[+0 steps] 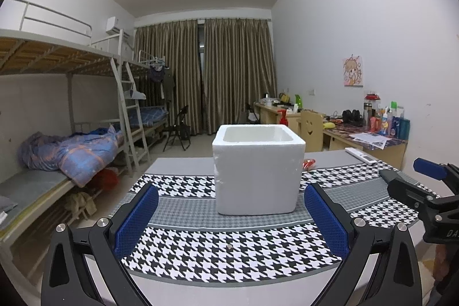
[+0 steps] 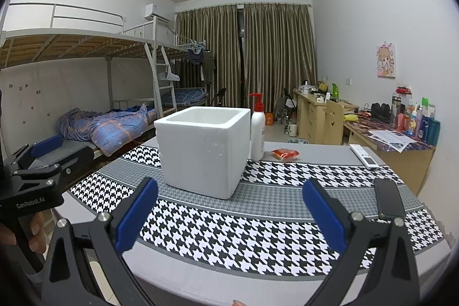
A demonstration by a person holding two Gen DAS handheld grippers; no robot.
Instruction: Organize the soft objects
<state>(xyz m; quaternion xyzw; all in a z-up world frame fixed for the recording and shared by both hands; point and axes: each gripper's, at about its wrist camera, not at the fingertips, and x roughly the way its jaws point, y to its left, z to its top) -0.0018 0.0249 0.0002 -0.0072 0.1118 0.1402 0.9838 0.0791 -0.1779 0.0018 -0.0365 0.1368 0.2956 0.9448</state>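
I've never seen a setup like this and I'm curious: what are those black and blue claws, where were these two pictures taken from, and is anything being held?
There is no robot here. A person holds a two-finger clamp in each hand, and each carries a wide-angle camera looking along its blue-padded fingers. One picture comes from the left hand-held gripper, the other from the right hand-held gripper; each also glimpses the other at its edge. Both are open and hold nothing. On the houndstooth cloth stands an open white foam box, with a white pump bottle with a red top behind it, a red packet, a white remote control and a dark phone.
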